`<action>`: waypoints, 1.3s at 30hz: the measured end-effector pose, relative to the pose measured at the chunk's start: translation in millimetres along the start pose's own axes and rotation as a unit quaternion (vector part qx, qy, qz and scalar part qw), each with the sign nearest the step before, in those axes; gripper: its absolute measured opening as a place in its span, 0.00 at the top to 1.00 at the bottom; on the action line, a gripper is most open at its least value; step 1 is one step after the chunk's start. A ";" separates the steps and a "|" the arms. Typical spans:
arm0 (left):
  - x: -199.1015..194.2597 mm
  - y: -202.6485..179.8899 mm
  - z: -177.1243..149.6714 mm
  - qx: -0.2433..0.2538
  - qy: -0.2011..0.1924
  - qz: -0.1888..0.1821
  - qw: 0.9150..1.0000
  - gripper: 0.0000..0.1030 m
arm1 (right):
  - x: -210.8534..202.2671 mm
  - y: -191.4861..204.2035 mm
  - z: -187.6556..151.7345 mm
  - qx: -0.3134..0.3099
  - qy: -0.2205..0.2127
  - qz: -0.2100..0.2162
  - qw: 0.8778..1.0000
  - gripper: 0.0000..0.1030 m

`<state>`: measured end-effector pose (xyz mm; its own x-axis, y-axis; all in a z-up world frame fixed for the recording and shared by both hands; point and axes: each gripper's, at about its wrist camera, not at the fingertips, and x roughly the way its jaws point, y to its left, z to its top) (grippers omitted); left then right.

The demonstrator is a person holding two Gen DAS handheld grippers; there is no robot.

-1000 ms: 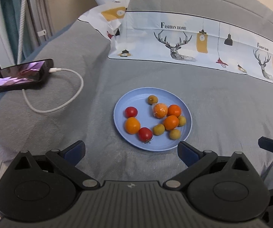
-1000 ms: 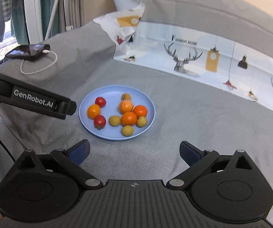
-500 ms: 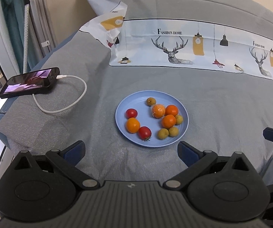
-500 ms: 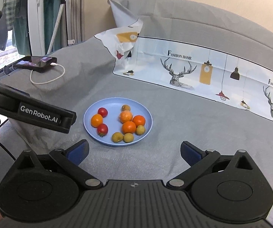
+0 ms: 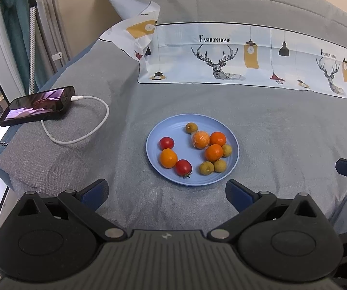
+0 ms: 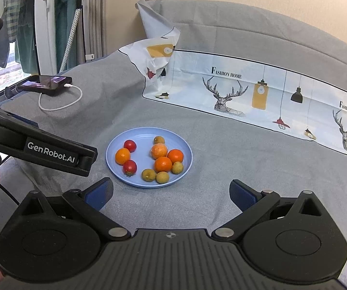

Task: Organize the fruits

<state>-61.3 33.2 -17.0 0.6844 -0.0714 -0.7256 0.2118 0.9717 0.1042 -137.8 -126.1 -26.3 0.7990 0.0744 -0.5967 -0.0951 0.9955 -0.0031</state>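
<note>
A blue plate lies on a grey bedspread and holds small fruits: two red tomatoes, several oranges, one wrapped in film, and several yellow-green round fruits. My left gripper is open and empty, held back from the plate's near edge. My right gripper is open and empty, also short of the plate. The left gripper's body shows at the left of the right wrist view.
A black phone on a white charging cable lies at the bed's left edge. A printed pillowcase lies behind the plate. A clothes rack stands at the left.
Both grippers have drawn back and risen, so the plate looks smaller and farther. The fruits have not moved. Both stay open.
</note>
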 end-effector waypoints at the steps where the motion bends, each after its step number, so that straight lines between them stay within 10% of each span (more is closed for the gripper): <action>1: 0.3 0.0 0.0 0.000 0.000 0.001 1.000 0.00 | 0.0 -0.1 0.0 0.000 0.000 0.000 1.000 0.01; 39: 4.9 5.8 -1.0 -0.013 0.007 0.038 0.999 0.00 | 4.3 -0.7 -0.3 0.004 0.006 -0.002 1.000 0.01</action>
<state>-57.4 38.6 -20.6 0.6877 0.0055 -0.7260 0.1417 0.9797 0.1416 -134.4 -126.5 -29.1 0.7928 0.0690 -0.6055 -0.0859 0.9963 0.0011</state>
